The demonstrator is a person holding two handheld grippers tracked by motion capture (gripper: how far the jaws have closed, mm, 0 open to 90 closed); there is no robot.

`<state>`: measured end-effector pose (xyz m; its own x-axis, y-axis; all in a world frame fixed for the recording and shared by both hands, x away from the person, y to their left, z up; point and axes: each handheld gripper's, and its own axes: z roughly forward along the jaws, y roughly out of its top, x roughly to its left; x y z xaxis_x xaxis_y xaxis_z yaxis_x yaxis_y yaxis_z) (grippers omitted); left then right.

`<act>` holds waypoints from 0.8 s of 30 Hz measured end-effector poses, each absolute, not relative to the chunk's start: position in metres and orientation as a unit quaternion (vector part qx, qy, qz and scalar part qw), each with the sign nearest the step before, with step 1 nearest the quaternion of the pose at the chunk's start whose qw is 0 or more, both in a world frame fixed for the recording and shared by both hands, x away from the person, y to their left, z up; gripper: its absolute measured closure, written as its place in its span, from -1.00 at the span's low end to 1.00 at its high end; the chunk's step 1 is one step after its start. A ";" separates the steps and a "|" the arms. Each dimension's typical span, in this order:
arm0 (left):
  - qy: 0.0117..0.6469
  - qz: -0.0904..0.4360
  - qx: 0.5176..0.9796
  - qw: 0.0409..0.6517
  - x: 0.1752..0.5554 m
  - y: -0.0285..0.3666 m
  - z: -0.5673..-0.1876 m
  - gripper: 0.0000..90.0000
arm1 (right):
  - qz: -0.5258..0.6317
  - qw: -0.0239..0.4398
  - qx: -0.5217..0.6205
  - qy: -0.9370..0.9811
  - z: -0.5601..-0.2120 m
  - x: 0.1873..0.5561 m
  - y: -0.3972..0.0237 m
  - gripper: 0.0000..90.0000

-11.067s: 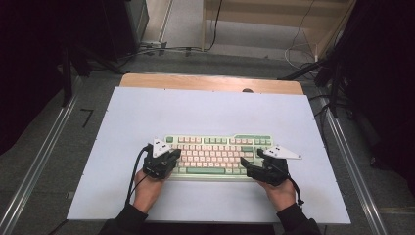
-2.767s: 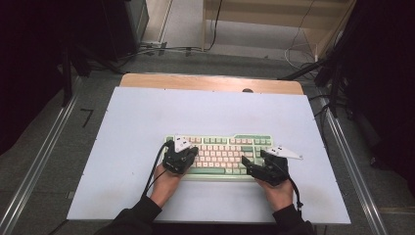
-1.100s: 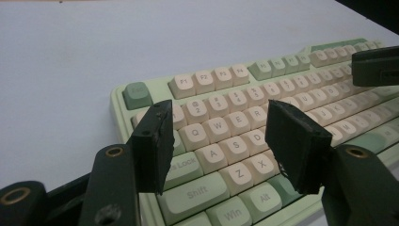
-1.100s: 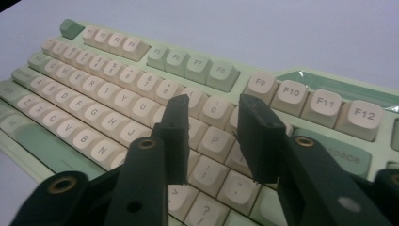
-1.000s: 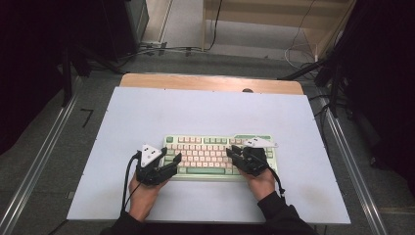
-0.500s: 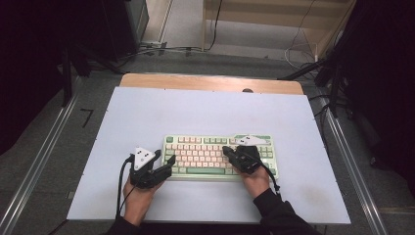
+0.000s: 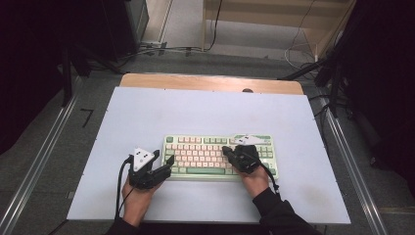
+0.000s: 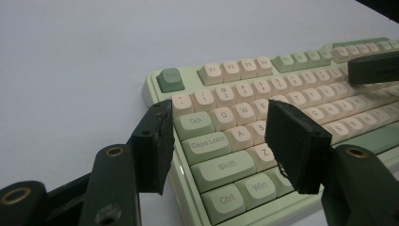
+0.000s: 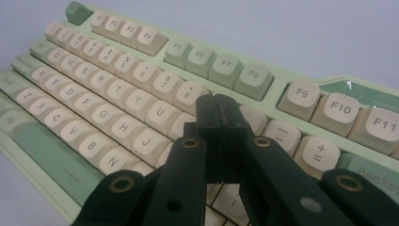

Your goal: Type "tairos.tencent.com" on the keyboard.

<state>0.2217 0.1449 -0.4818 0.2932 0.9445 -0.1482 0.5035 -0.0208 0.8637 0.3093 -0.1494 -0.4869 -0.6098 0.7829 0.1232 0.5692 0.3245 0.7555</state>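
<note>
— What's shifted?
— The left gripper [image 7: 169, 161] has slid off the keyboard [image 7: 205, 155] to its lower-left corner, jaws spread, empty.
— And the keyboard?
— Lower centre of the white table [image 7: 195, 112]. The right gripper [image 7: 226, 151], jaws pressed together, sits over its right-hand keys.
</note>
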 end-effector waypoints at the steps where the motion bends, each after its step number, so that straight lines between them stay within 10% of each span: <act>1: 0.540 0.248 0.670 0.445 0.222 0.145 -0.482 -0.04 | 0.399 0.134 0.422 0.803 -0.487 0.309 -0.149 0.94; 24: 0.540 0.246 0.672 0.444 0.222 0.145 -0.482 -0.04 | 0.412 0.134 0.427 0.794 -0.482 0.308 -0.153 0.90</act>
<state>0.2219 0.1448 -0.4820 0.2968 0.9431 -0.1496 0.5066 -0.0227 0.8619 0.3075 -0.1525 -0.4823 -0.5987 0.7889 0.1388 0.5679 0.2958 0.7681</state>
